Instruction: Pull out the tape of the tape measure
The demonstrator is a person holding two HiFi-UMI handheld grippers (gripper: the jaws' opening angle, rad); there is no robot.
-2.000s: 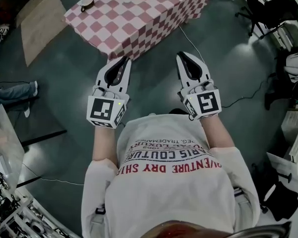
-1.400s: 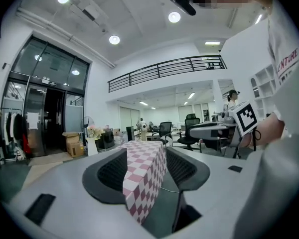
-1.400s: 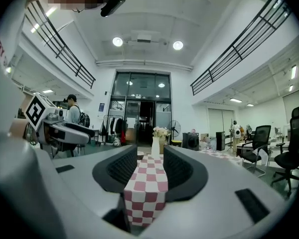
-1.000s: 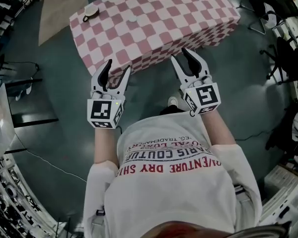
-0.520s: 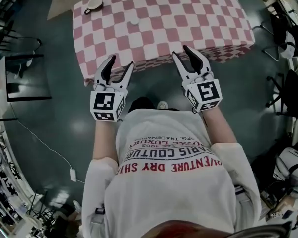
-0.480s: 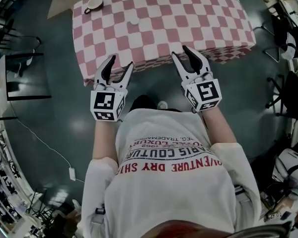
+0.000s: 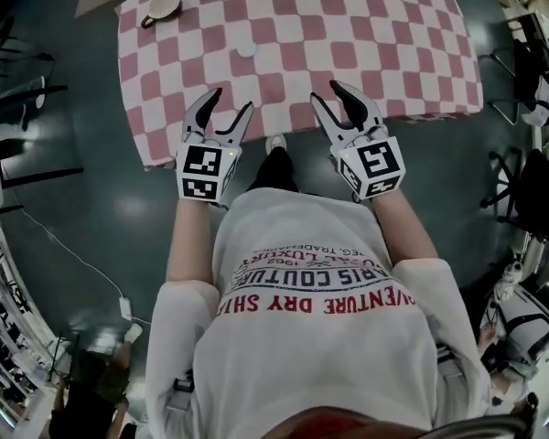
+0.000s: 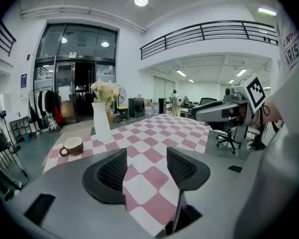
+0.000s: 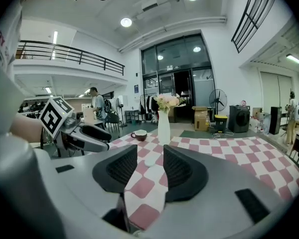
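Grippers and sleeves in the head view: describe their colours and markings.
The left gripper and right gripper each have a pale grey body, black ribbed fingers and a white cube bearing black square markers at the rear. The person wears a white shirt with red and dark lettering; its sleeves are plain white.

The right gripper (image 9: 149, 149) is pointed at the checked table (image 9: 224, 148), its 2 jaws parted and empty, with a white disc (image 9: 150, 162) sighted through the gap.
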